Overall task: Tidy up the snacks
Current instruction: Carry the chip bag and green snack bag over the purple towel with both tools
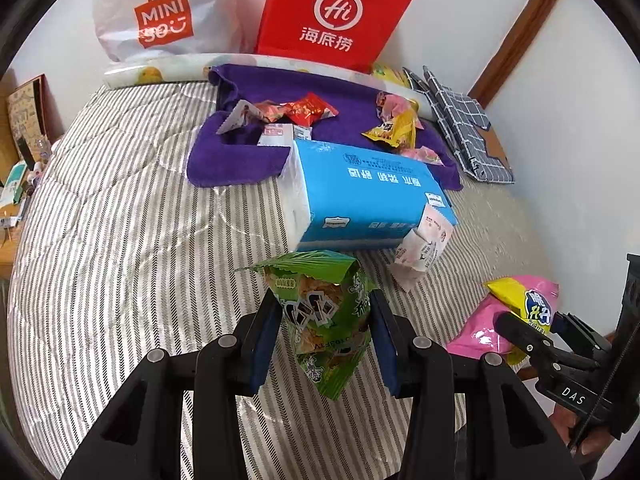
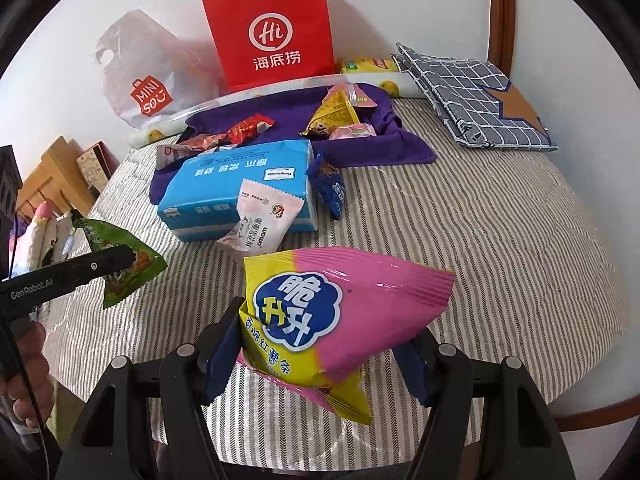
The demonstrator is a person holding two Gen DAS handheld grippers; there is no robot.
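My left gripper (image 1: 325,316) is shut on a green snack packet (image 1: 326,320) and holds it above the striped bed cover (image 1: 120,200). It also shows in the right wrist view (image 2: 120,264). My right gripper (image 2: 320,344) is shut on a pink and yellow snack bag (image 2: 340,316), also seen at the right of the left wrist view (image 1: 504,316). Several small snacks lie on a purple towel (image 1: 240,152) at the back. A white and pink packet (image 1: 424,248) leans on a blue tissue pack (image 1: 368,196).
A red paper bag (image 1: 332,12) and a white plastic bag (image 1: 160,20) stand against the wall. A folded checked cloth (image 2: 480,96) lies at the back right. A blue snack packet (image 2: 332,188) lies beside the tissue pack. A wooden stand (image 2: 48,176) is left of the bed.
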